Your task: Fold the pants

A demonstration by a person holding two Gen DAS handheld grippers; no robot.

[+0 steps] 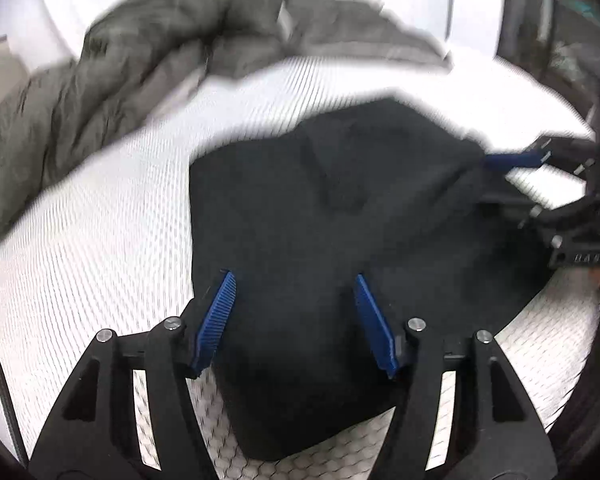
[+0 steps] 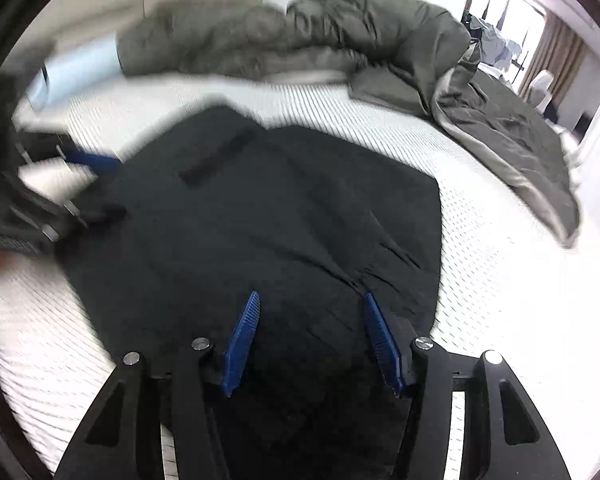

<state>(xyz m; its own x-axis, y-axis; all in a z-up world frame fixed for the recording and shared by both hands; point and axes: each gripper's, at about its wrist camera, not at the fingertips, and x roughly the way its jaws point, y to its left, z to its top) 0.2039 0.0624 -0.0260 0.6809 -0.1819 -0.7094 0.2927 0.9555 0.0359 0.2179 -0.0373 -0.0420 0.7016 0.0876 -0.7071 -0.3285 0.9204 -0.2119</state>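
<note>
**Both grippers spread wide over dark pants on a white mattress**

Left wrist view: the left gripper hangs over the pants with its jaws spread wide and nothing between them. Its blue ribbed pads frame bare black cloth. The pants lie as a compact dark mass on the white textured mattress, reaching from the middle of the frame down to the near edge. A faint crease runs across their upper part. At the right edge the right gripper reaches in from the side, one blue pad at the border of the cloth. Whether it pinches the fabric cannot be told from here, as the picture is blurred. A crumpled olive-grey duvet is heaped along the far side of the mattress, apart from the pants.

Right wrist view: the right gripper is likewise released, jaws wide apart, empty, poised above the pants. The cloth fills the middle of the frame, with a dark rectangular strip near its far left part and small wrinkles just ahead of the right-hand pad. The left gripper enters at the left edge, its blue pad at the border of the pants. The mattress shows on both sides. The duvet is bunched along the far edge and trails off to the right.
</note>
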